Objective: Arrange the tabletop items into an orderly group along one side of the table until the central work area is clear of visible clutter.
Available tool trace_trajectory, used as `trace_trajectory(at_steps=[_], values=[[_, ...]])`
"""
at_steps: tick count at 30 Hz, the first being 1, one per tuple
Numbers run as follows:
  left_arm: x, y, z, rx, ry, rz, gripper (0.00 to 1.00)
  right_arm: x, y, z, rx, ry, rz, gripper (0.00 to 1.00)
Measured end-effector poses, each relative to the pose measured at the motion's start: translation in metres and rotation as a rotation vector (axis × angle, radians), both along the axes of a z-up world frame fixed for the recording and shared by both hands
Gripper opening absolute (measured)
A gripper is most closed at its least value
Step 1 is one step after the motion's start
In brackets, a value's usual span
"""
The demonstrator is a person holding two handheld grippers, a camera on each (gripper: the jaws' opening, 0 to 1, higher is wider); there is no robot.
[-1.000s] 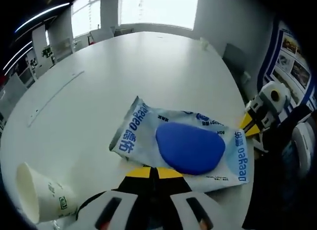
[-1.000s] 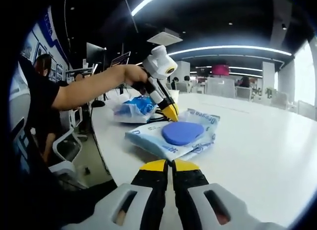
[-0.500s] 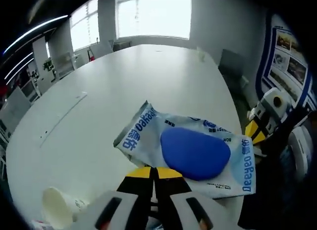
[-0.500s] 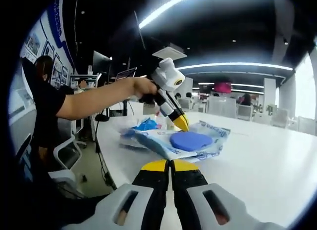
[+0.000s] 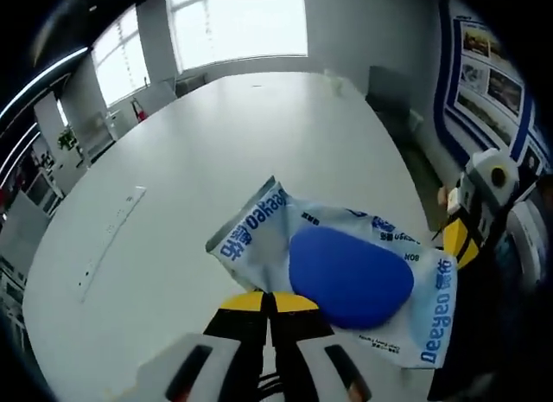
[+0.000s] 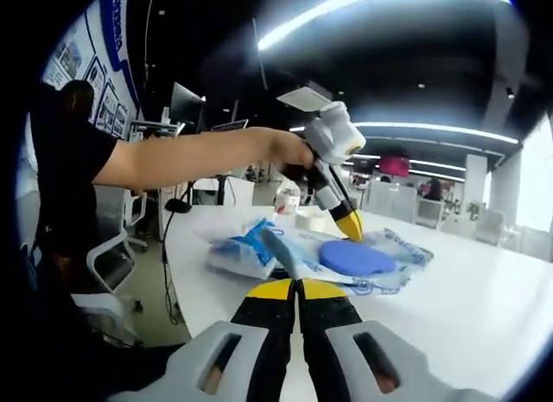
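Nearest in the left gripper view, the left gripper (image 5: 270, 300) has its yellow-tipped jaws pressed together right at the near edge of a wet-wipe pack (image 5: 333, 277), a pale blue-printed pouch with a large blue oval lid. Whether the tips pinch the pack's edge or merely meet above it cannot be told from here. The right gripper view helps: there the left gripper (image 6: 350, 226), held by a person's hand (image 6: 294, 151), angles down so its tips meet the pack (image 6: 359, 259), and the pack's near end looks tilted off the white table (image 6: 484, 307), which suggests it is being lifted or dragged by that edge toward a side. The right gripper (image 6: 294, 290) hangs back with its jaws together on nothing, probably waiting. Just behind the pack lie a second blue-and-white packet (image 6: 238, 251) and a small container (image 6: 289, 199), near the table's edge, likely the gathering spot. Farther off, the tabletop (image 5: 216, 143) stretches bare toward the windows.
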State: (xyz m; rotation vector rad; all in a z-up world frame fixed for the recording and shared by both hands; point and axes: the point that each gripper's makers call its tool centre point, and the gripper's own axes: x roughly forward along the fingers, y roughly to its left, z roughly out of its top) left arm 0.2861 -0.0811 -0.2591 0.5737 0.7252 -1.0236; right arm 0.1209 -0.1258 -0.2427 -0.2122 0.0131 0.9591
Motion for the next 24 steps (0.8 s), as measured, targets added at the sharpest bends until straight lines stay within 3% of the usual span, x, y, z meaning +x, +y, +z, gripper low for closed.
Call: trace_trajectory(at_steps=[6, 12, 24], values=[[0.016, -0.009, -0.014, 0.033, 0.035, -0.022, 0.0, 0.012, 0.011, -0.003, -0.032, -0.03, -0.033, 0.0], [0.029, -0.018, -0.018, 0.064, 0.029, -0.058, 0.0, 0.021, 0.025, -0.005, -0.053, -0.041, -0.03, 0.0], [0.047, -0.033, -0.015, 0.185, -0.043, -0.188, 0.0, 0.044, 0.058, 0.007, -0.101, -0.116, -0.048, 0.0]])
